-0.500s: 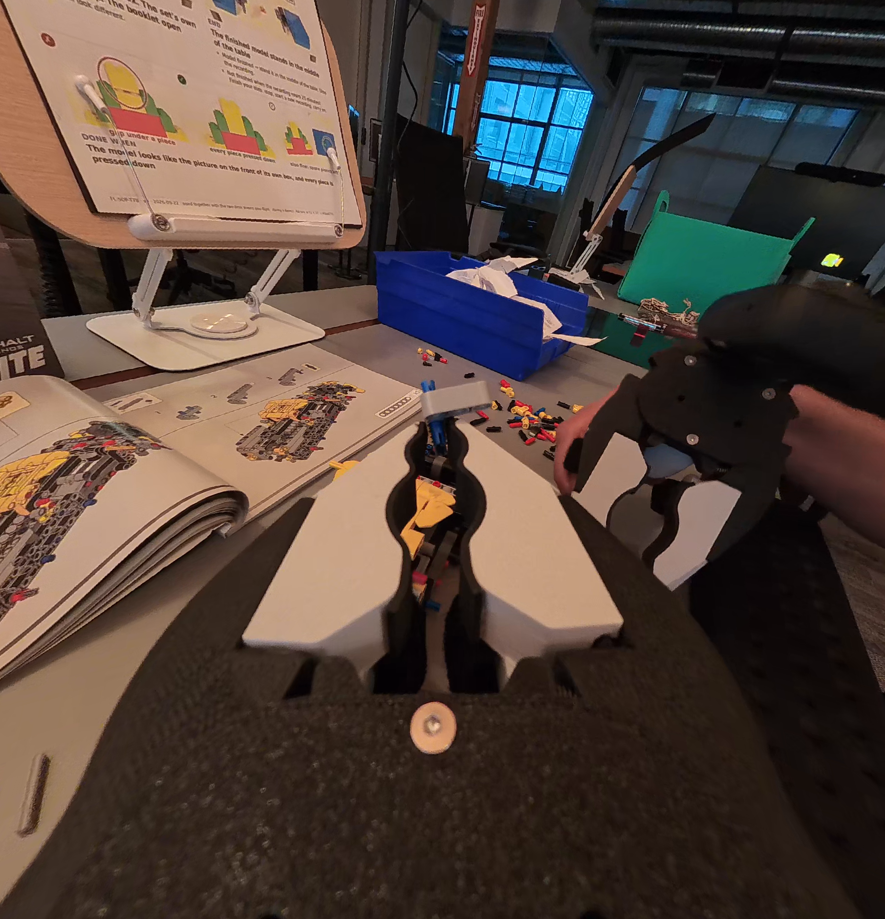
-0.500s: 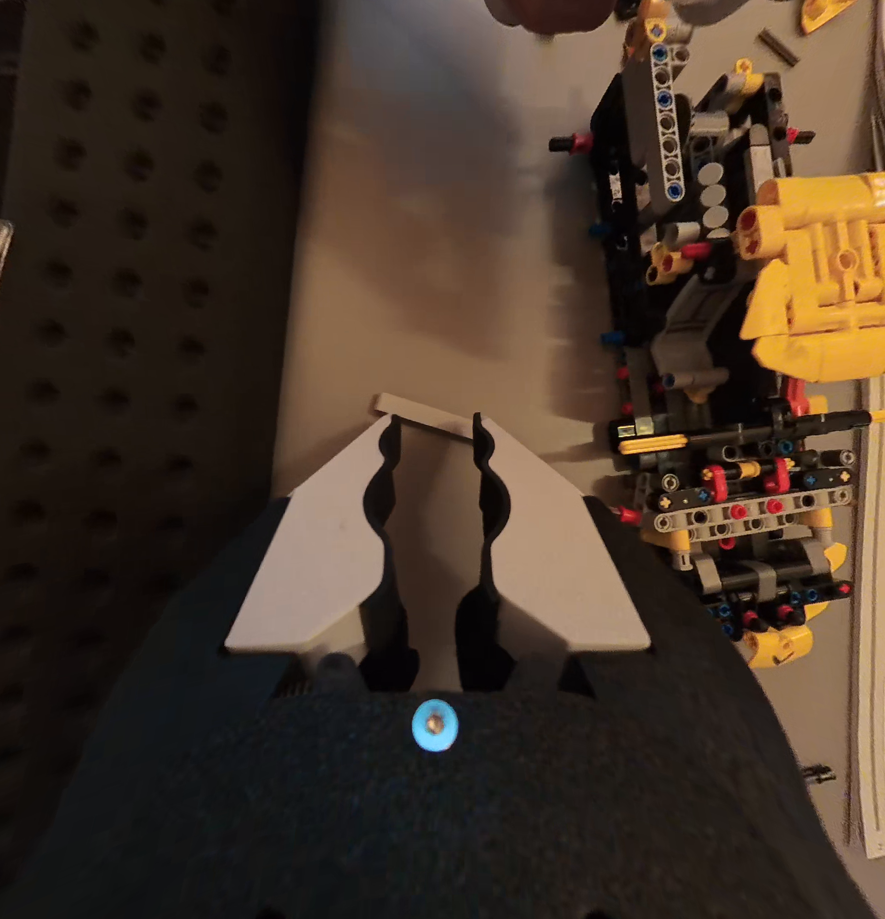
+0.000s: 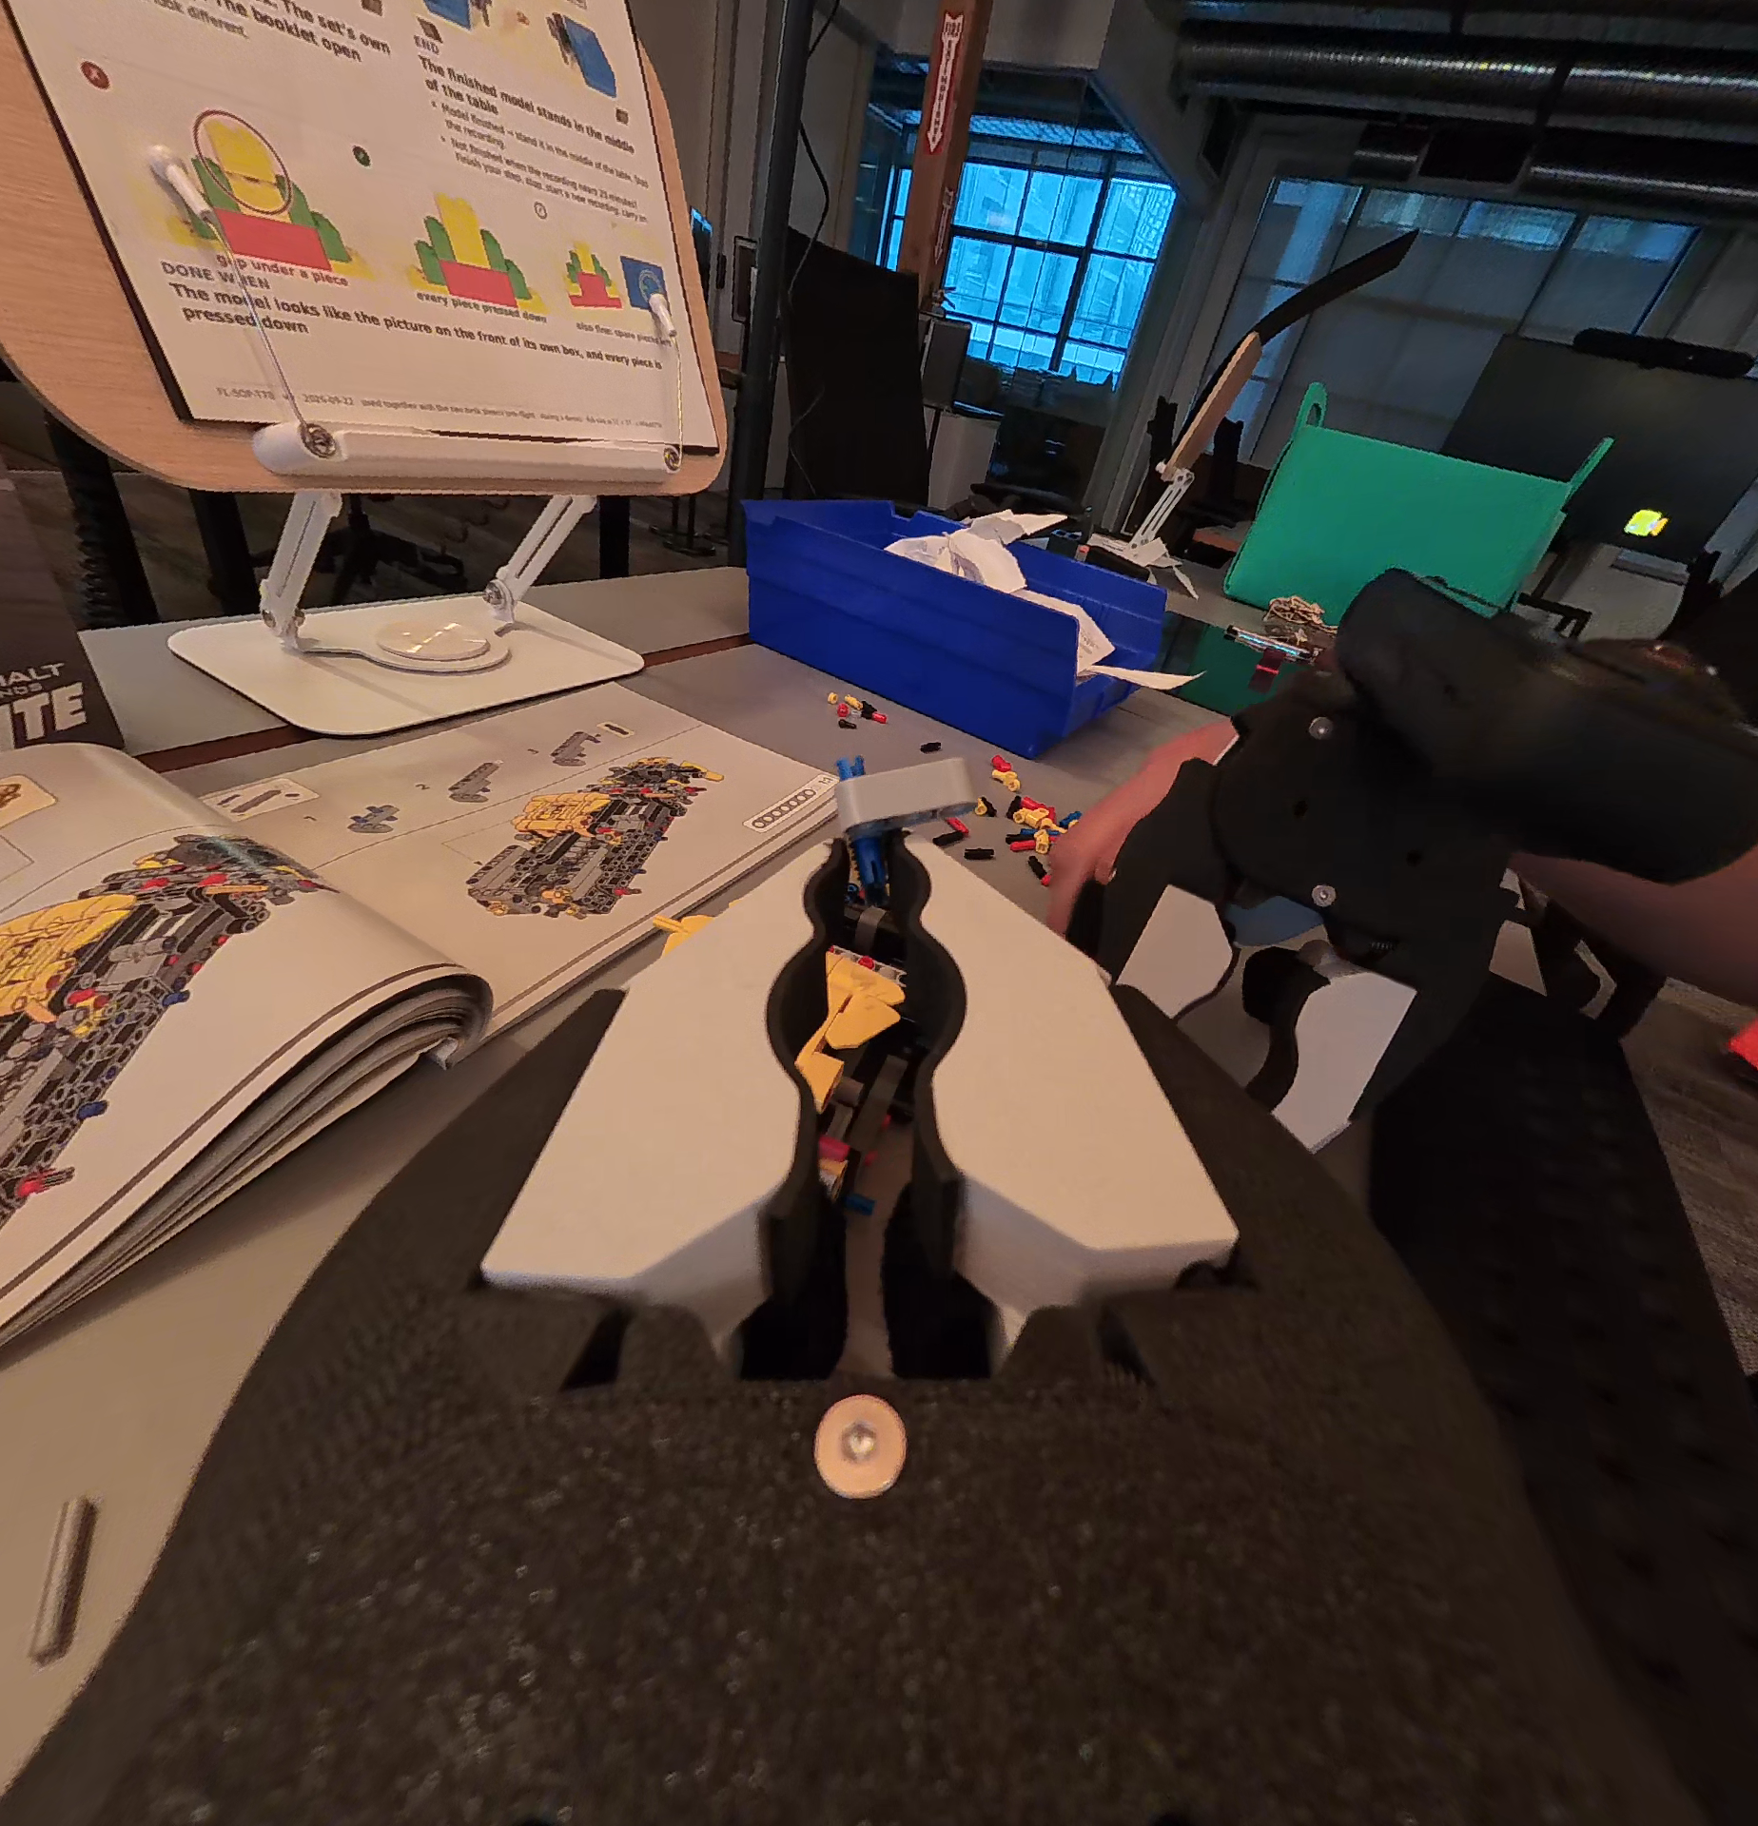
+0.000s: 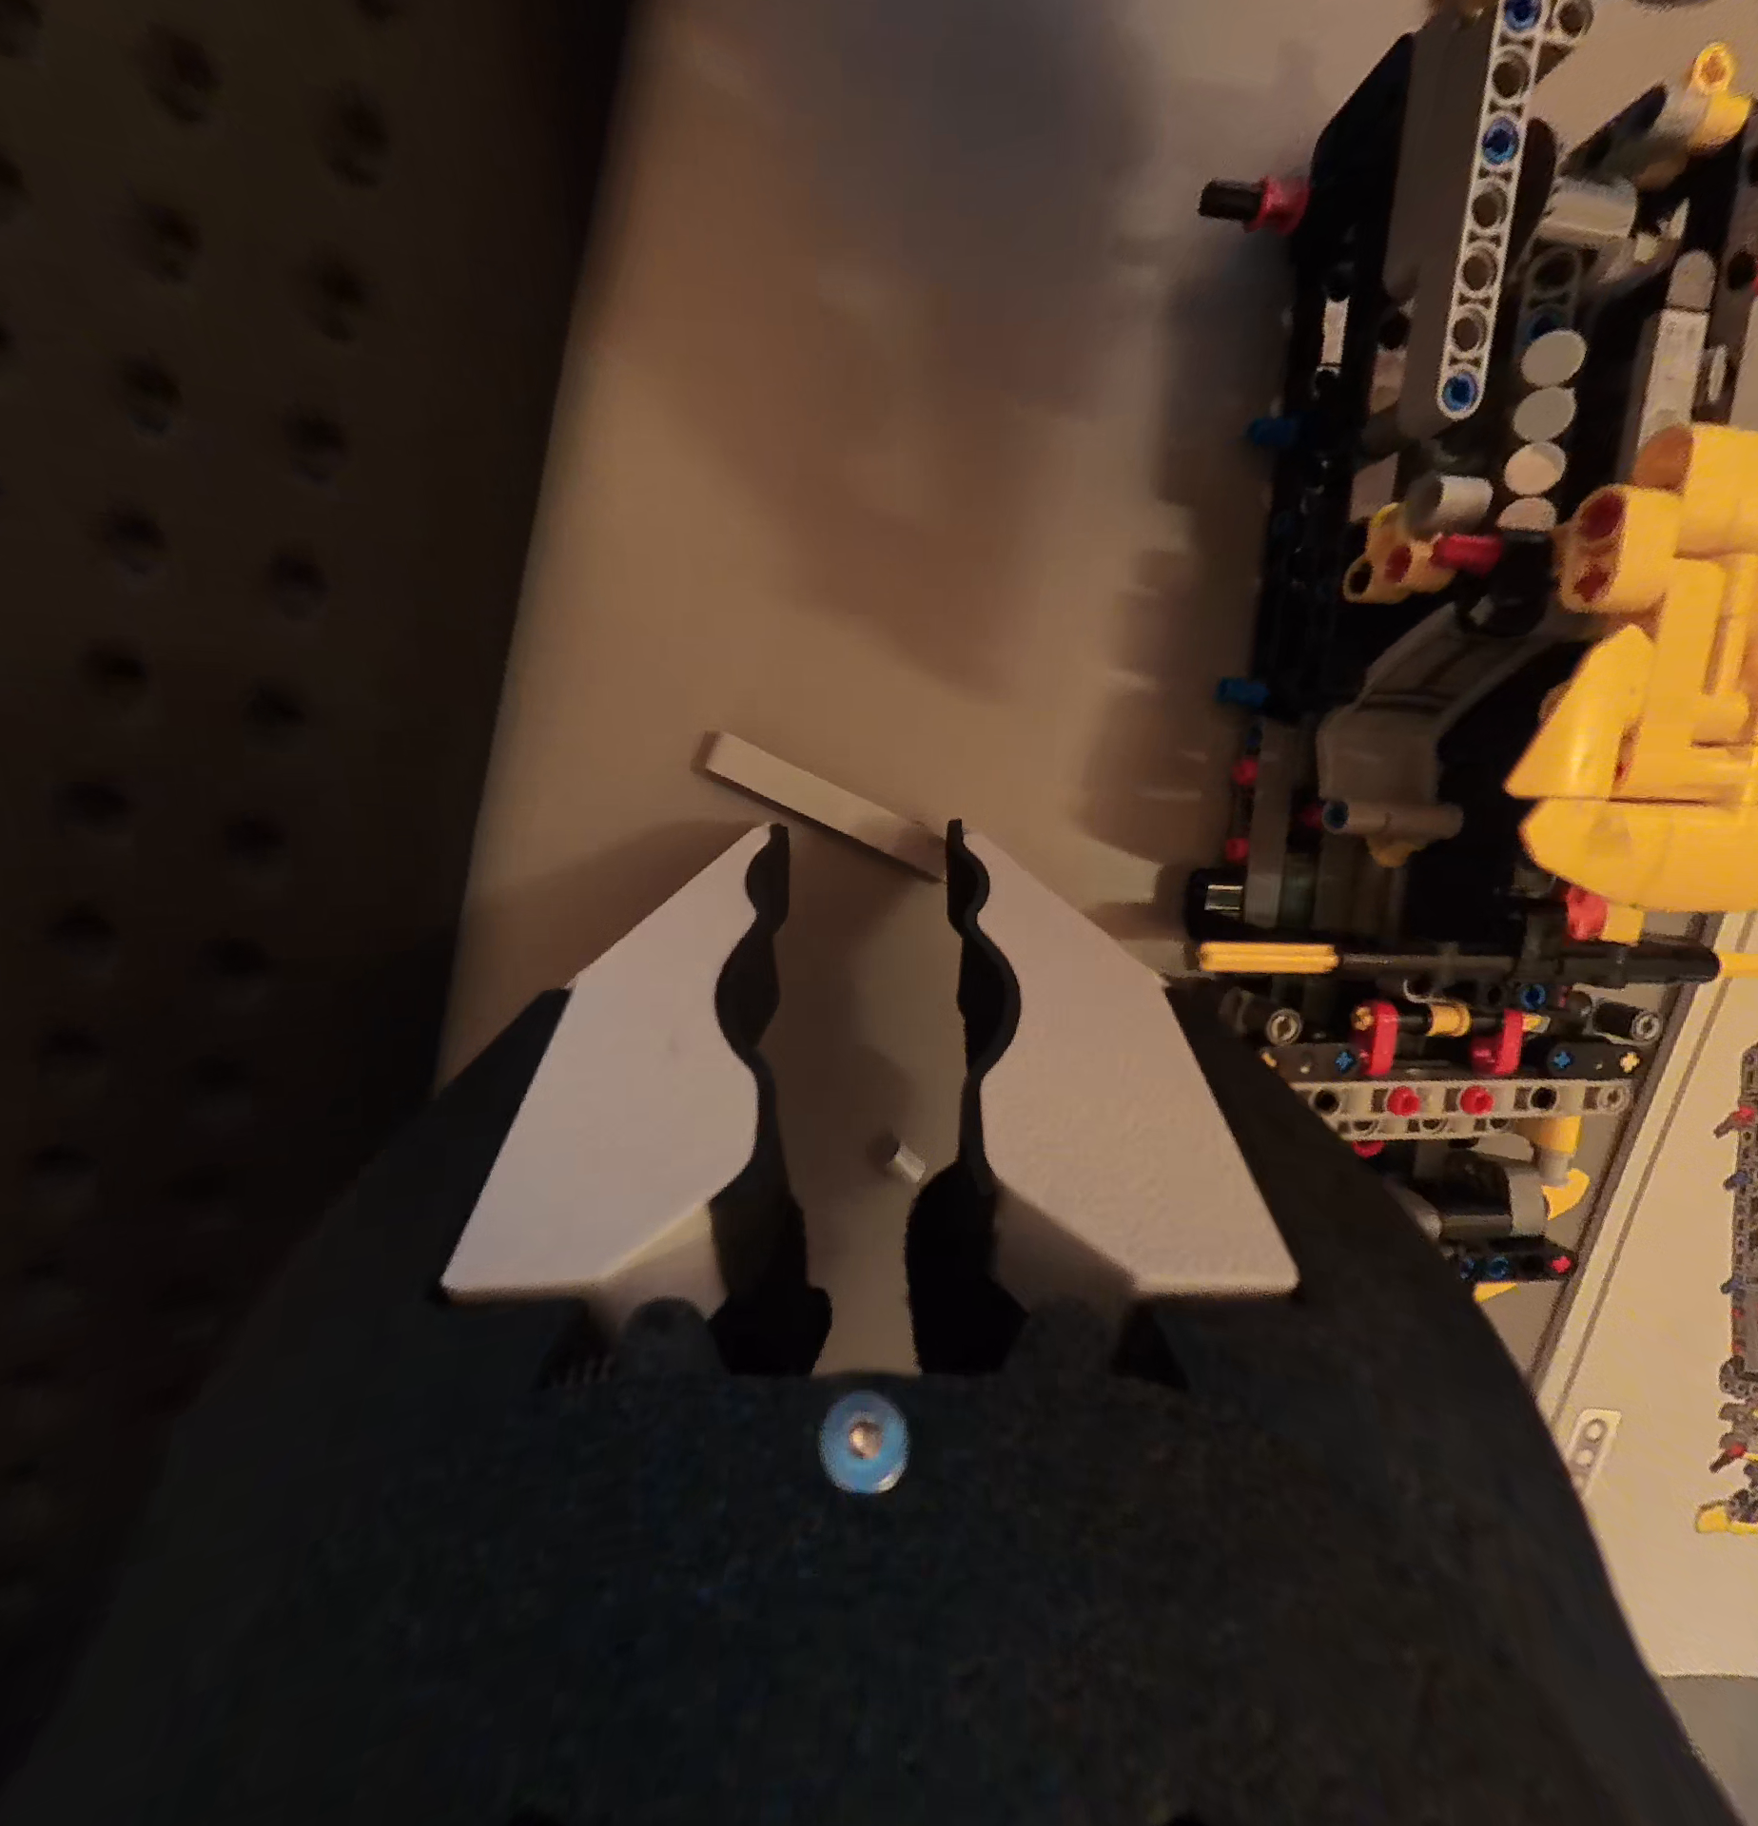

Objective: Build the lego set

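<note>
The black, grey and yellow lego model [image 4: 1429, 751] lies on the grey table [image 4: 855, 395]. My left gripper [image 3: 870, 855] is shut on the model [image 3: 855, 1018], which shows in the narrow gap between the fingers. A grey beam [image 3: 905, 798] with blue pins sticks up at the tips. My right gripper [image 4: 865, 840] is open and points down at the table, left of the model. A flat grey strip [image 4: 806, 805] lies just past its tips, and a small grey pin [image 4: 903, 1158] lies between its fingers. It also shows in the left wrist view [image 3: 1221, 1018].
An open instruction booklet [image 3: 262, 939] lies at the left. Behind it is a sheet on a white stand [image 3: 401, 652]. A blue bin [image 3: 934, 622] with paper stands at the back, with loose small pieces [image 3: 1023, 820] in front. A dark perforated mat [image 4: 163, 593] borders the table. Some 15 centimetres of space lies between my two pairs of fingers.
In the right wrist view the model has shifted down and right and looks larger. The small grey pin now shows between my right fingers. The left wrist view is nearly unchanged.
</note>
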`<state>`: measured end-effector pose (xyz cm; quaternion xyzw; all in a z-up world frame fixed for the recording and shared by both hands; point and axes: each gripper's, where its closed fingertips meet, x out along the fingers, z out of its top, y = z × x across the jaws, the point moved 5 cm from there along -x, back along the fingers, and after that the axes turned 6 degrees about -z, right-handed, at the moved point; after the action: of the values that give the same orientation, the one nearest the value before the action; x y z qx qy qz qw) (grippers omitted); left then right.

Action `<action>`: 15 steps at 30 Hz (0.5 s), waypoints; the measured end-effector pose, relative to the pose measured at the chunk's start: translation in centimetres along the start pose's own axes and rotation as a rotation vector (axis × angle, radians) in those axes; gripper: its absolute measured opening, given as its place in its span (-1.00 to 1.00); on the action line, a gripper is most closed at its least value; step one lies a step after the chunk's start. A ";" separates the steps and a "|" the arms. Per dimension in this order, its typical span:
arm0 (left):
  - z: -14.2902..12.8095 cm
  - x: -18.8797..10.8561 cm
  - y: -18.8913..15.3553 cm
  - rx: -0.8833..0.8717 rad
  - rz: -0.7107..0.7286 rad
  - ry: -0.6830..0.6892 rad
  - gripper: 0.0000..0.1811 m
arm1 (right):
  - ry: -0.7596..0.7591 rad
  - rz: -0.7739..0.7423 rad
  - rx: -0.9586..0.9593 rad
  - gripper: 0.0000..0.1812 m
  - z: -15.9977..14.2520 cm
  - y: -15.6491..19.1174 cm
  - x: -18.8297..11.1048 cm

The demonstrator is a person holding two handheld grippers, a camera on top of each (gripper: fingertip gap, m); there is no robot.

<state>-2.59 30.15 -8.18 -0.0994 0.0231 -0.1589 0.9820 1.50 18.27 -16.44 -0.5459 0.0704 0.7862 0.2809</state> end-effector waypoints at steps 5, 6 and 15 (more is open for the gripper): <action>0.1 0.0 -0.1 -0.005 -0.007 -0.007 -0.92 | 0.009 -0.032 -0.017 -0.81 0.1 -0.4 0.1; 0.1 -0.1 -0.1 -0.007 -0.009 -0.012 -0.92 | 0.007 -0.050 -0.022 -0.85 0.1 -0.4 0.1; 0.5 -0.3 -0.2 -0.028 -0.030 -0.045 -0.92 | -0.057 -0.100 -0.023 -0.77 0.2 -0.7 -0.9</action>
<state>-2.87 30.18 -7.63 -0.1172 0.0019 -0.1711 0.9783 1.89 18.63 -15.44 -0.5292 0.0259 0.7873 0.3153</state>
